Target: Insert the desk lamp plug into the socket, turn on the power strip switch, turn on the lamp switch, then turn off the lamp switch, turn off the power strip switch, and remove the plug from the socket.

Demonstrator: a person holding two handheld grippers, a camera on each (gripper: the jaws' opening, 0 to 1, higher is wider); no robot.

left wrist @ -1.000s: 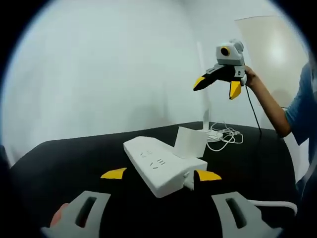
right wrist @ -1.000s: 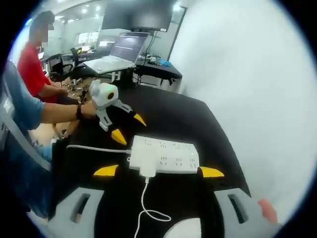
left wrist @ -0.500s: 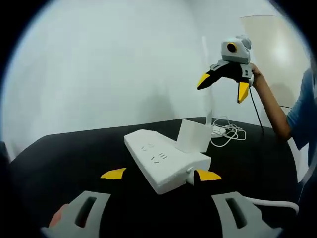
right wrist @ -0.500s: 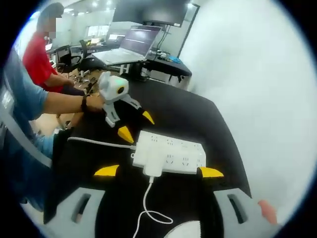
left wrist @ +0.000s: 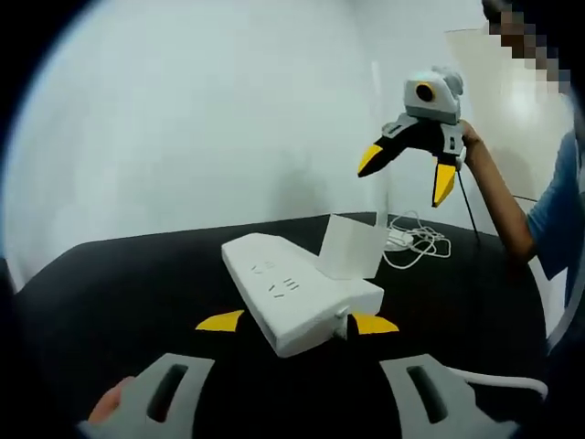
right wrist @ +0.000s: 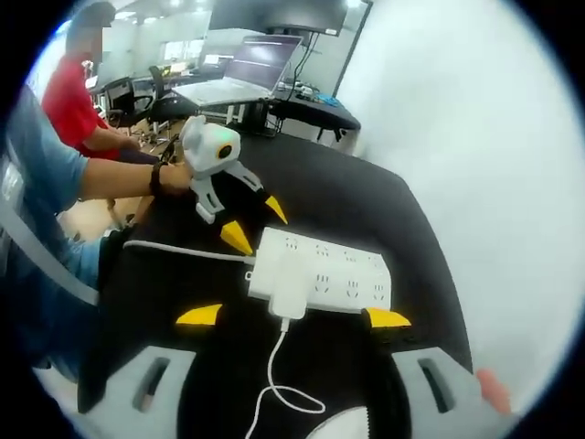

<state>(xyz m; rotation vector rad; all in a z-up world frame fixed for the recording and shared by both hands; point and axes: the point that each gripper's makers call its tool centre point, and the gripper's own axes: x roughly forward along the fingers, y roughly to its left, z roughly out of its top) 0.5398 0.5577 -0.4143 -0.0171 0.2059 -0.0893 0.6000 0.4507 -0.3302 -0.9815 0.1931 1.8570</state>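
Note:
A white power strip (left wrist: 285, 297) lies on the black table, and a white block plug (left wrist: 351, 247) sits in its far sockets. My left gripper (left wrist: 297, 322) is open, its yellow tips on either side of the strip's near end. My right gripper (left wrist: 408, 170) hangs open in the air above the far end, held by a hand. In the right gripper view the power strip (right wrist: 336, 277) lies just beyond my open right gripper (right wrist: 292, 317). The plug (right wrist: 289, 280) faces me and its cord (right wrist: 271, 368) runs down toward me. The left gripper (right wrist: 259, 225) stands at the strip's far left end.
The lamp's thin white post (left wrist: 377, 137) rises behind the strip, with a coil of white cable (left wrist: 418, 245) at its foot. The strip's own cable (right wrist: 178, 250) runs left to the table edge. A person in red (right wrist: 78, 119) and a desk with a laptop (right wrist: 239, 80) are behind.
The left gripper's tips have drawn slightly closer together around the strip's end. The right gripper view has come a little nearer the strip. The plug stays in its socket.

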